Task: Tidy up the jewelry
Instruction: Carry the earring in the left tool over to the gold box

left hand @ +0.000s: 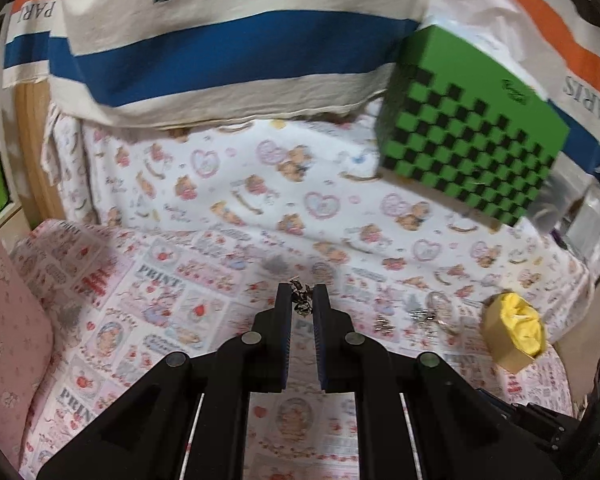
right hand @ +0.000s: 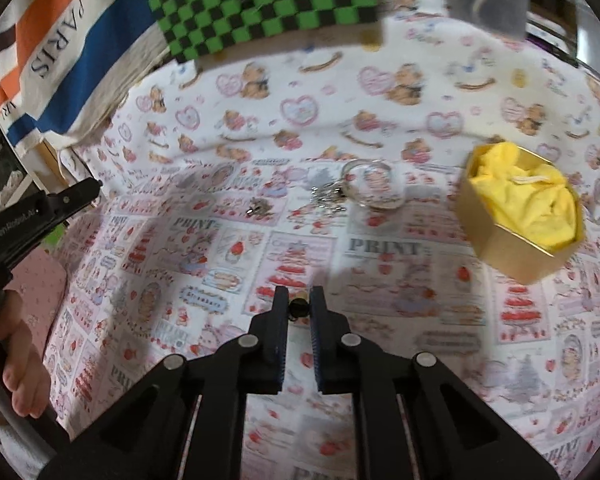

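My left gripper [left hand: 302,300] is shut on a small dark-and-silver jewelry piece [left hand: 302,299], held above the printed cloth [left hand: 180,300]. My right gripper [right hand: 299,307] is shut on a small black-and-gold jewelry piece [right hand: 299,306]. A gold hexagonal box [right hand: 516,236] lined with yellow cloth [right hand: 524,196] stands open at the right; it also shows in the left wrist view [left hand: 508,340]. A clear bangle [right hand: 374,188] with a silver chain [right hand: 328,196] lies on the cloth, and a small charm [right hand: 260,207] lies to its left. In the left wrist view the chain [left hand: 420,316] lies right of my fingers.
A green-and-black checkered box [left hand: 472,128] hovers at the upper right; it fills the top of the right wrist view [right hand: 260,4]. A striped PARIS cloth [left hand: 228,44] hangs behind. A pink cushion [left hand: 8,320] lies left. The left gripper's body [right hand: 28,220] and a hand show at the left.
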`<state>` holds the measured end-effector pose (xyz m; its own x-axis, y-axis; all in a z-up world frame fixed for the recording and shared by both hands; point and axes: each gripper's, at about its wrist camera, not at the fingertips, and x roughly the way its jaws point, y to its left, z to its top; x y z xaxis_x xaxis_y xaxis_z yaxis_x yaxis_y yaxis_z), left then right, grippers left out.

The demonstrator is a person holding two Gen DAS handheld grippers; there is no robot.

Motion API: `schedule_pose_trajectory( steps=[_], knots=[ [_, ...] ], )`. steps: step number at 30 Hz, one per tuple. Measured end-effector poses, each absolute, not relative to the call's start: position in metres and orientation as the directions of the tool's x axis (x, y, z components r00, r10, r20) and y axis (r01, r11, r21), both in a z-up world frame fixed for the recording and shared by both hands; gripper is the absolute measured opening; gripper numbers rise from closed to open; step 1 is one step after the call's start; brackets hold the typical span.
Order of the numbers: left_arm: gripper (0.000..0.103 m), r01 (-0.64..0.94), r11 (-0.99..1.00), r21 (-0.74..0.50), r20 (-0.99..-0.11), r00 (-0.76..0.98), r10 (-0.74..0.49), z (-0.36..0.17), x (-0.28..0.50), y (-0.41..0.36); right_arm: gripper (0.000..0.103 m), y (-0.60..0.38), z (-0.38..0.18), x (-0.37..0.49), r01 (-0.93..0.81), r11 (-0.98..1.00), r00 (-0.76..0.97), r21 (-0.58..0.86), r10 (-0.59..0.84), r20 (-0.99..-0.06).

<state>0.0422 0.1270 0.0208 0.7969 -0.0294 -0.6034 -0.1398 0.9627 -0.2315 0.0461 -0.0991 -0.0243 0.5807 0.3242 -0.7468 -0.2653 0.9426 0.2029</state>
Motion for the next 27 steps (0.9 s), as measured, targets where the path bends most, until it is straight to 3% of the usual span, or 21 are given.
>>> schedule_pose_trajectory(
  steps=[9,19,23,27],
  knots=[
    [0.009,-0.096,0.986,-0.139,-0.511,0.859,0.012,0.026,0.033,0.098,0.010,-0.131,-0.009,0.035,-0.281,0.941,0.692,0.188,0.335,-0.640],
    [0.009,-0.078,0.984,-0.162,-0.545,0.838,-0.023,0.010,0.041,0.092,0.009,-0.190,0.005,0.044,-0.235,0.907,0.726,0.350,0.404,-0.557],
    [0.009,-0.027,0.964,-0.265,-0.595,0.791,-0.141,0.000,0.048,0.092,0.009,-0.219,0.010,0.050,-0.190,0.885,0.740,0.425,0.413,-0.530],
    [0.009,-0.031,0.977,-0.211,-0.574,0.813,-0.098,0.002,0.042,0.083,0.009,-0.242,0.012,0.055,-0.158,0.875,0.761,0.457,0.403,-0.509]
  ],
)
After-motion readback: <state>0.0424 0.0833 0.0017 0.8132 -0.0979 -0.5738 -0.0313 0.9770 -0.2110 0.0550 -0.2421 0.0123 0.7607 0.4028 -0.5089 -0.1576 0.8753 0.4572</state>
